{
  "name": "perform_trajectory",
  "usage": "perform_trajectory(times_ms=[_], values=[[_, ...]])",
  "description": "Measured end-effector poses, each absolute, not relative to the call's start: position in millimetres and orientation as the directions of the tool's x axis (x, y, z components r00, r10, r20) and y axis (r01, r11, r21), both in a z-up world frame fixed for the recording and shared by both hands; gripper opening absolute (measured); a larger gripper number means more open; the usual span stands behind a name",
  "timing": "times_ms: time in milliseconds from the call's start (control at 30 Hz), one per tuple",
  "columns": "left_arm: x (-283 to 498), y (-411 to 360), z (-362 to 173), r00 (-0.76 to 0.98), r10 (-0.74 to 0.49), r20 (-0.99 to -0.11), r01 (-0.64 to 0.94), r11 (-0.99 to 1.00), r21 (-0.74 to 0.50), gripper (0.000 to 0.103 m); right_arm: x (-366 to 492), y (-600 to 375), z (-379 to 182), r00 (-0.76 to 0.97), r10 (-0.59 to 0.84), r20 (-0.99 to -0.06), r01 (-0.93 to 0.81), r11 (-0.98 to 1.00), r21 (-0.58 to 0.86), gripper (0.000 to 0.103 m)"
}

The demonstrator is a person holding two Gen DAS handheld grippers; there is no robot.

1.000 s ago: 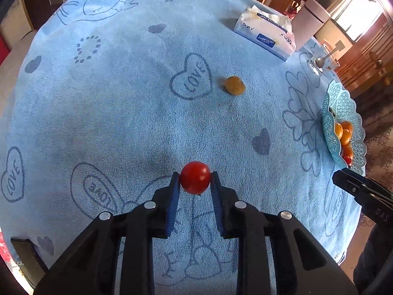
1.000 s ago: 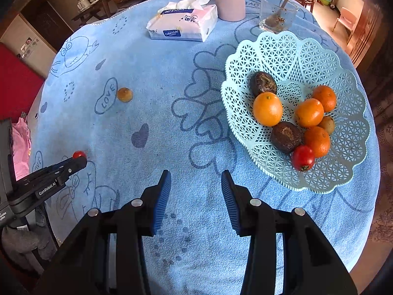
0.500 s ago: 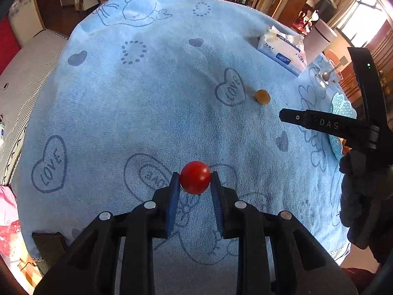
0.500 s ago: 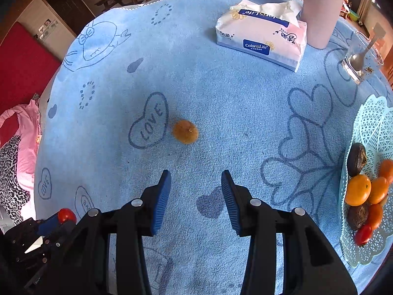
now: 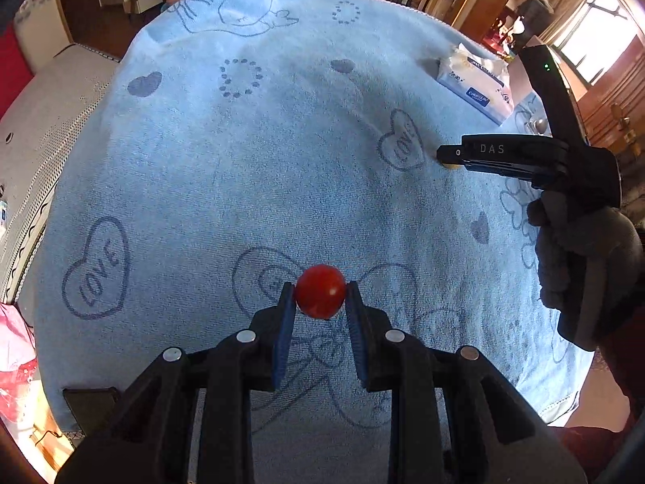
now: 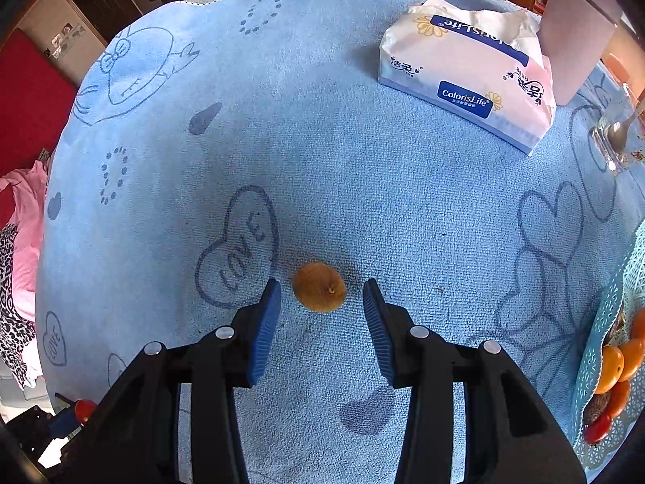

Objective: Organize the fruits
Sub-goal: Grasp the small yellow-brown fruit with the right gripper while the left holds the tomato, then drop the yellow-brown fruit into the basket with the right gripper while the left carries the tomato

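Note:
My left gripper (image 5: pixel 320 300) is shut on a red cherry tomato (image 5: pixel 321 291) and holds it above the blue tablecloth (image 5: pixel 242 161). My right gripper (image 6: pixel 321 297) is open, with a small brown-yellow round fruit (image 6: pixel 319 292) lying on the cloth between its fingertips. In the left wrist view the right gripper (image 5: pixel 447 155) hides most of that fruit. The mint lattice fruit basket (image 6: pixel 600 334) shows at the right edge of the right wrist view, holding oranges (image 6: pixel 612 365), a dark fruit and a tomato (image 6: pixel 597 429).
A tissue pack (image 6: pixel 471 76) lies at the far side of the table, also in the left wrist view (image 5: pixel 475 78). A pink cup (image 6: pixel 576 40) stands behind it. A glass with a spoon (image 6: pixel 616 133) stands at the right edge.
My right gripper has moved forward and down, so the brown-yellow fruit is now between its open fingers. My left gripper has pulled back, still holding the tomato.

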State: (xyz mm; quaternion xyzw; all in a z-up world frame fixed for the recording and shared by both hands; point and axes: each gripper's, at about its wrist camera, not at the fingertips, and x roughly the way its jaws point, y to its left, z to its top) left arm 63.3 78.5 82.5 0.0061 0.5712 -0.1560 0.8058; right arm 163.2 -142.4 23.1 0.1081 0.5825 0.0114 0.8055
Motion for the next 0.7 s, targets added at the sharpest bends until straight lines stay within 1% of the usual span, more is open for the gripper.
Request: perform_trajectory(times_ms=[67,133,167,200,233,467,700], values=[[63.2,79.0,82.1,0.295,-0.244,-0.924,0.261,0.951,-0.167,0.026,166.0,-140.3,19.4,0.312,0.147,-0.938,0.097,0.978,0.186,0.044],[62.6,78.8,81.6,0.292,-0.243,-0.925,0.265,0.95,-0.166,0.026,168.8,-140.5,15.9,0.306,0.141,-0.941,0.094,0.98,0.177,0.041],[62.3,78.6,81.4,0.29,-0.242,-0.926,0.266,0.95,-0.165,0.026,170.0,-141.4,15.1,0.305,0.135,-0.943,0.096,0.981,0.171,0.036],[62.0,78.6,81.3,0.288,-0.242,-0.927,0.267,0.949,-0.165,0.026,170.6,-143.2,15.3,0.306,0.131,-0.943,0.099,0.981,0.168,0.029],[62.1,78.1,81.0,0.287,-0.242,-0.927,0.268,0.949,-0.165,0.026,171.2,-145.6,15.9,0.304,0.136,-0.943,0.102,0.979,0.174,0.028],[64.1,68.5,81.9,0.285,-0.249,-0.926,0.282,0.945,-0.168,0.026,155.0,-165.1,32.5,0.321,0.188,-0.928,0.135,0.961,0.242,0.028],[59.1,45.3,87.2,0.285,-0.265,-0.921,0.32,0.932,-0.169,0.026,124.3,-187.5,51.6,0.348,0.187,-0.919,0.176,0.949,0.26,0.028]])
